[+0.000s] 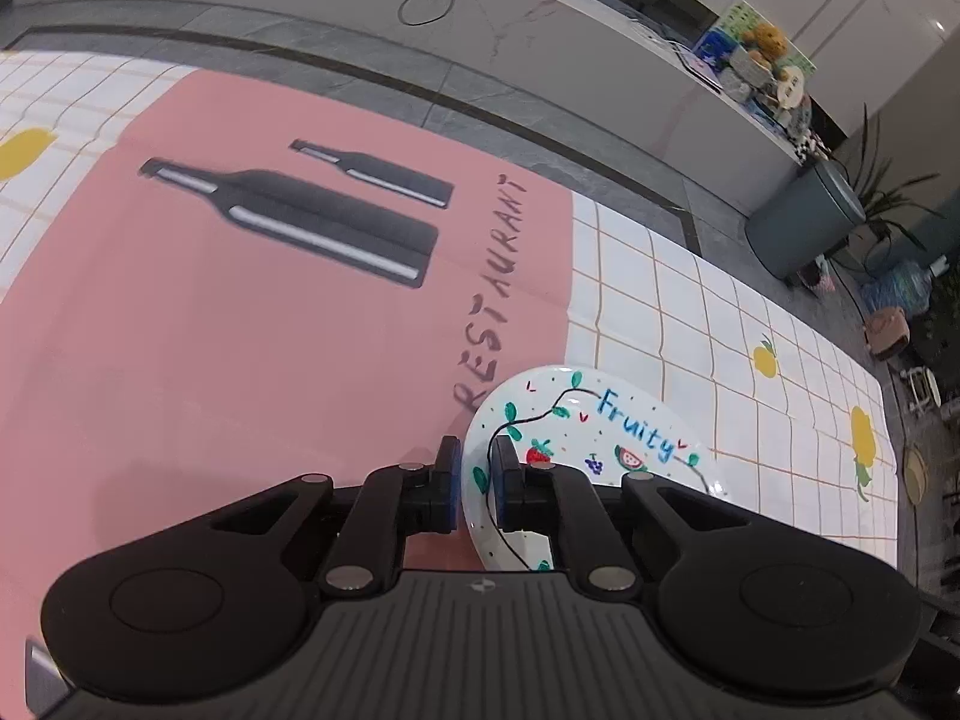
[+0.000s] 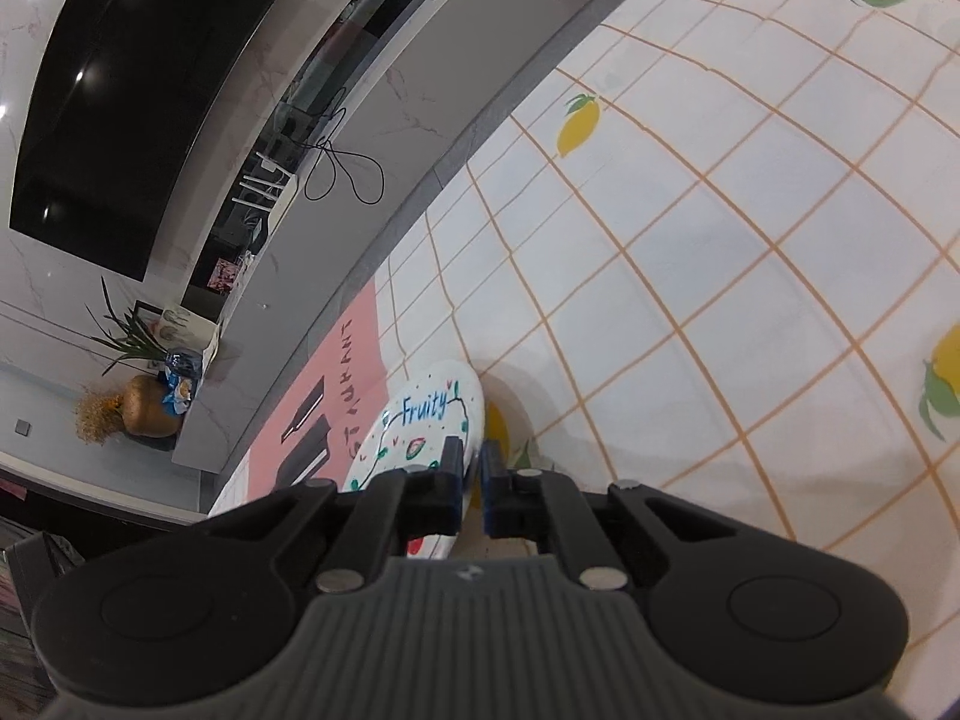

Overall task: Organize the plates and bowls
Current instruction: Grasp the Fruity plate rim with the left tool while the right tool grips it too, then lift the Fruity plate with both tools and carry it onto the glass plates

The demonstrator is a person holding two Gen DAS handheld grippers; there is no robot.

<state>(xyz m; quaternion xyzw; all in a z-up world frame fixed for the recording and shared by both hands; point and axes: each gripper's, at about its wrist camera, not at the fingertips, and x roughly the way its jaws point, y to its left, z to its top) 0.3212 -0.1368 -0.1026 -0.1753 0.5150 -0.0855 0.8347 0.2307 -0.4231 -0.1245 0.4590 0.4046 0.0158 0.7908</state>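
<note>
Lemon-print checked tablecloth (image 1: 690,300) covers the table, with a pink placemat (image 1: 240,330) on it. Straddling both lies a white plate (image 1: 600,420) lettered "Fruity" — the left gripper (image 1: 478,483) is clamped on one rim, the right gripper (image 2: 471,480) on the opposite rim.

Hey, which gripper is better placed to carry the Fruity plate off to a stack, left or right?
Neither clearly: the left gripper and right gripper both pinch the plate's rim, on opposite sides.
</note>
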